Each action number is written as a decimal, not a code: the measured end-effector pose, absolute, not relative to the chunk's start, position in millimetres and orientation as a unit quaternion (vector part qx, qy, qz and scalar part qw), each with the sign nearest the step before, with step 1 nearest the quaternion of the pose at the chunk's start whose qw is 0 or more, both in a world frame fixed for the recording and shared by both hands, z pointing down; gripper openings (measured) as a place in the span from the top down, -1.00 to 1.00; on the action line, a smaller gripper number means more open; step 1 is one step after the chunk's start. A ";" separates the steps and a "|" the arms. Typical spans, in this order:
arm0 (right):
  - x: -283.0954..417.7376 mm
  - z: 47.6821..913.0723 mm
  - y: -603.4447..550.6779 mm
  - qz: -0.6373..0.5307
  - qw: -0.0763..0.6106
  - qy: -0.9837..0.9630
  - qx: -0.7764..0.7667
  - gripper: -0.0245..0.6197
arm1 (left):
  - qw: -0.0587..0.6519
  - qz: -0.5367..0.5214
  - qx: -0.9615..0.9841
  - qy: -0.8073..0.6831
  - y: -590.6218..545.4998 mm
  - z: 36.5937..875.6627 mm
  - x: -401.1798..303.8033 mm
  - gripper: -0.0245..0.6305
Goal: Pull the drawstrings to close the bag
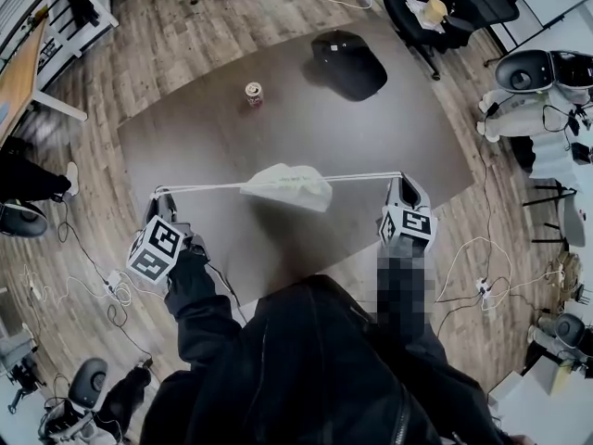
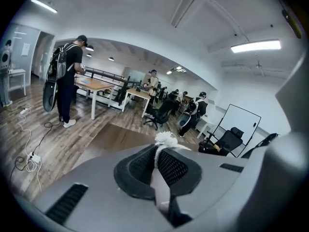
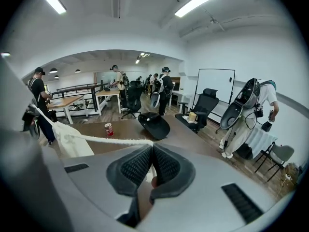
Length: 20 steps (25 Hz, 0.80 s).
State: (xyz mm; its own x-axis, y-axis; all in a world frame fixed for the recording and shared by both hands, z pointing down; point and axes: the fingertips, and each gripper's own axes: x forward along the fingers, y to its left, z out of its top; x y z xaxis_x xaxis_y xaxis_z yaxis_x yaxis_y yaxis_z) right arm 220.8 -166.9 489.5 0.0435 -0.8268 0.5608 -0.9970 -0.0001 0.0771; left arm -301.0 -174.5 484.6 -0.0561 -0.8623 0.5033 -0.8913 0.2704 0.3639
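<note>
A small white drawstring bag [image 1: 289, 186] hangs above the dark table [image 1: 222, 142], its mouth gathered tight. Two white drawstrings [image 1: 208, 188] run taut sideways from it to both grippers. My left gripper [image 1: 159, 196] is shut on the left string's frayed end [image 2: 166, 139], which sticks out past the fingertips. My right gripper [image 1: 401, 180] is shut on the right string [image 3: 113, 140], which stretches left to the bag [image 3: 70, 141] in the right gripper view. The bag itself is hidden in the left gripper view.
A red can [image 1: 253, 94] stands on the table beyond the bag, and a black bag-like object [image 1: 349, 63] lies at the far edge. Office chairs [image 1: 445, 12], desks and several people surround the table. Cables [image 1: 79, 258] trail on the wooden floor.
</note>
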 end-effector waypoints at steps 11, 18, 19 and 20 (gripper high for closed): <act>187.6 546.8 -217.8 0.211 0.290 -0.706 0.611 0.84 | 0.372 0.101 0.659 -0.646 -210.7 560.4 -237.4 0.83; 164.9 617.6 -237.4 0.261 0.340 -0.706 0.563 0.84 | 0.407 0.173 0.671 -0.595 -236.1 623.0 -211.5 0.83; 161.0 627.9 -237.8 0.269 0.346 -0.706 0.556 0.84 | 0.412 0.185 0.670 -0.589 -236.7 632.5 -209.5 0.83; 157.9 637.8 -238.4 0.277 0.351 -0.706 0.550 0.84 | 0.416 0.196 0.669 -0.584 -237.1 641.8 -206.8 0.83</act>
